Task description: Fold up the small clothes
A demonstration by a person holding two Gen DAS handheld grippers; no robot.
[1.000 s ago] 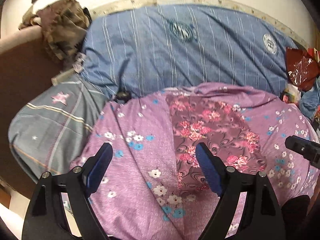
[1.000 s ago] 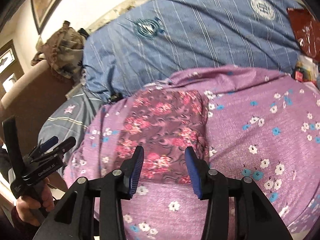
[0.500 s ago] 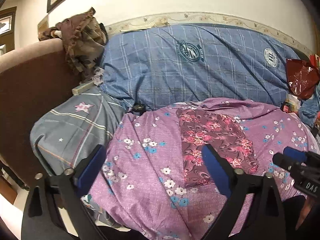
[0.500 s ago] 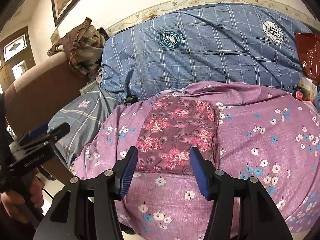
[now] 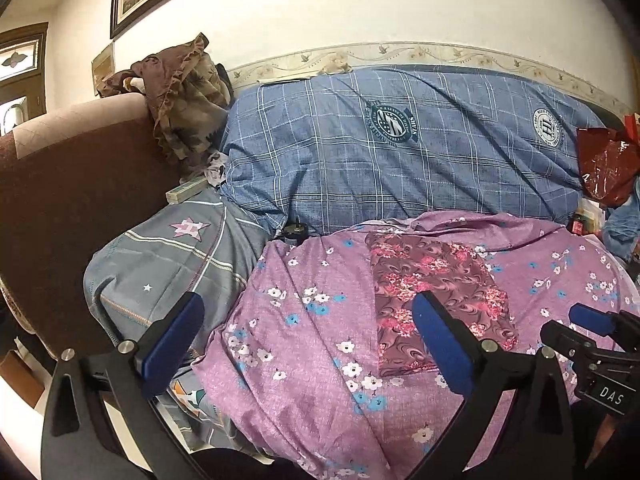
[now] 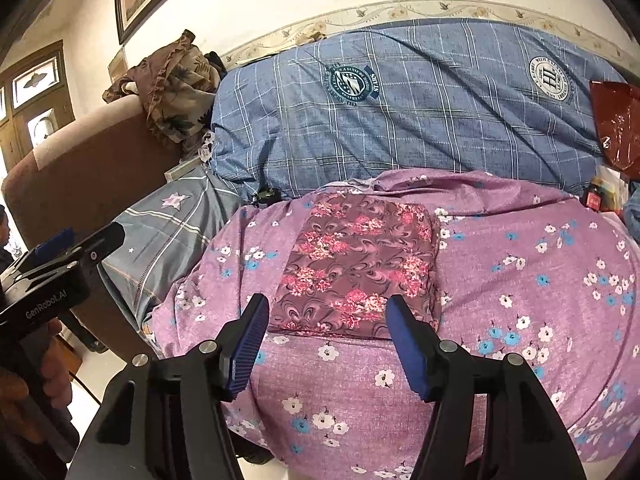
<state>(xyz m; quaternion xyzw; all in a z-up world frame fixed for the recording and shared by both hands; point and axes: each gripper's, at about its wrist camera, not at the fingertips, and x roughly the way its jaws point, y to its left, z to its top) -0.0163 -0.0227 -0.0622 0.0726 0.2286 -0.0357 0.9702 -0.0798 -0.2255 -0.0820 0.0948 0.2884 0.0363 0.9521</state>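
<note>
A maroon cloth with pink flowers (image 6: 356, 268) lies folded into a flat rectangle on the purple flowered bedspread (image 6: 520, 288). It also shows in the left wrist view (image 5: 436, 292). My right gripper (image 6: 324, 320) is open and empty, held back from the cloth's near edge and above the bedspread. My left gripper (image 5: 308, 328) is open wide and empty, to the left of the cloth over the bedspread (image 5: 304, 340). Each gripper shows at the edge of the other's view.
A blue checked quilt (image 6: 420, 112) lies along the wall behind. A grey star-patterned pillow (image 5: 168, 268) and a brown sofa arm (image 5: 60, 184) are at the left. A brown crumpled cloth (image 5: 184, 100) sits on the sofa arm. A red plastic bag (image 5: 604, 168) lies at the right.
Both grippers have pulled back and up from the folded cloth, so more of the bed and wall shows. The right gripper's jaws have opened wider. The cloth has not moved.
</note>
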